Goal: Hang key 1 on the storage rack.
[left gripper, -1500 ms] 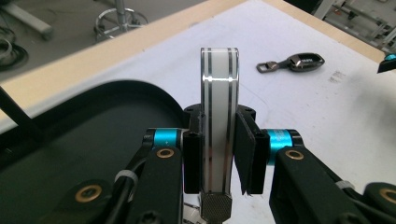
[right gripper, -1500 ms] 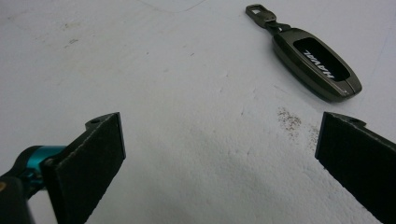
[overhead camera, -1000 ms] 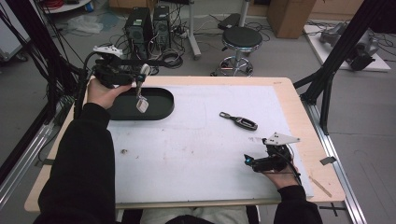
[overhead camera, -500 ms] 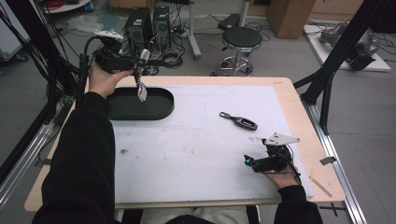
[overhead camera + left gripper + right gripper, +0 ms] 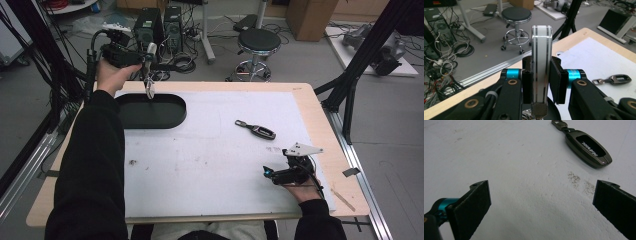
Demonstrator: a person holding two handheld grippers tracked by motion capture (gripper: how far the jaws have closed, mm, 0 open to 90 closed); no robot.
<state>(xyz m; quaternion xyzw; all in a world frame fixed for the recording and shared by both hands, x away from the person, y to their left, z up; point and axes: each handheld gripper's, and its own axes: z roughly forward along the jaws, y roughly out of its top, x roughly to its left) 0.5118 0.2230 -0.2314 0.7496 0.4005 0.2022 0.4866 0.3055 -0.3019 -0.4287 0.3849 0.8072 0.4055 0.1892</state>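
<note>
White key fob [image 5: 541,70] sits clamped in raised left claw [image 5: 148,67]; right claw [image 5: 541,202] gapes.

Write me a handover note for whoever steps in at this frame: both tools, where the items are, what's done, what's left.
Left tool: shut on the white striped key fob, held up above the far end of the black tray.
Right tool: open, low over the white mat, holding nothing.
Dark key fob: lying on the mat, ahead of the right tool.
Done: nothing lies in the tray.
Left: probably lower the striped fob into the tray, then fetch the dark one.
</note>
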